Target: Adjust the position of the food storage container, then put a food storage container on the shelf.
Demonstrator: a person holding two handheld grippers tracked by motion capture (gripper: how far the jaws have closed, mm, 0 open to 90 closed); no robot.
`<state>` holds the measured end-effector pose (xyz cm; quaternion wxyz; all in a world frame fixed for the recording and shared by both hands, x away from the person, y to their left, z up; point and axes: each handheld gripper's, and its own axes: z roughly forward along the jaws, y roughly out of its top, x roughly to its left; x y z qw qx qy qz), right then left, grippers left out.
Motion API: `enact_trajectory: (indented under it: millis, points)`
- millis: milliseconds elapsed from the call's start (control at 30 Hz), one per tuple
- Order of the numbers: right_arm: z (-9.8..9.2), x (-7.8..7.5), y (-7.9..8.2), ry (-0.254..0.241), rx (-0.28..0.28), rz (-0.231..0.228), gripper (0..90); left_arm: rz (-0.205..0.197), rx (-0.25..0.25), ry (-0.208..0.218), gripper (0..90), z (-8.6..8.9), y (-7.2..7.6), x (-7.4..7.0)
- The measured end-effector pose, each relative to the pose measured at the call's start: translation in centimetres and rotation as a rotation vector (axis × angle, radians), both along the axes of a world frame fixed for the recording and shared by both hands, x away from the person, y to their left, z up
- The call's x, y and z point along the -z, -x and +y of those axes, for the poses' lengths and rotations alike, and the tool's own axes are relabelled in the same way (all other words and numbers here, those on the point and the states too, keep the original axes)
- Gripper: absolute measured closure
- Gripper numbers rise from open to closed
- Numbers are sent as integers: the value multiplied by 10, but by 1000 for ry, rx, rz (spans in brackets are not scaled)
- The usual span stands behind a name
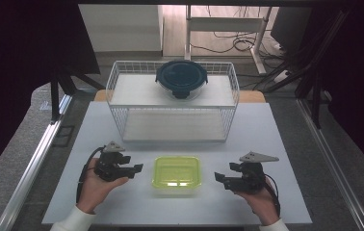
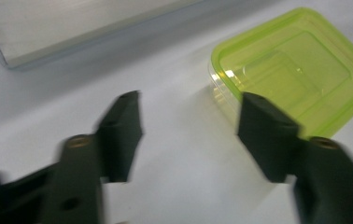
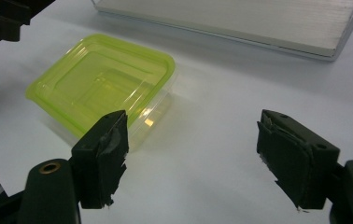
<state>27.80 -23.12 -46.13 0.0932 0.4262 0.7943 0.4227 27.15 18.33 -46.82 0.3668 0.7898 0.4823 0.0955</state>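
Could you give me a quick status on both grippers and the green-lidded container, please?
Left gripper open, empty. Right gripper open, empty. Green-lidded container on the table between them, lid on, untouched. Nothing in the way.

Container before rack; lidded bowl on top.

Green-lidded container sat near front edge of bench, mid-width, as sole obstacle there. Bare bench lay open on both its sides, between it and left gripper and right gripper. Strip of bench behind container free up to wire rack, which blocked rear half; round dark-lidded container occupied rack's top shelf.
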Motion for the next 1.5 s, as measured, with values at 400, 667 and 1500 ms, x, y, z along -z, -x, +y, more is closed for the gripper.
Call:
enact_trajectory:
  millis: [400,667,1500]
  points:
    - [9,3,-5,0,-32,14,245,32,-28,49,256,4,2,7]
    - [27,5,-10,-27,-73,64,288,100,-72,187,245,8,-3,21]
    - [37,28,-32,-96,-47,185,381,165,-18,285,295,-10,-14,36]
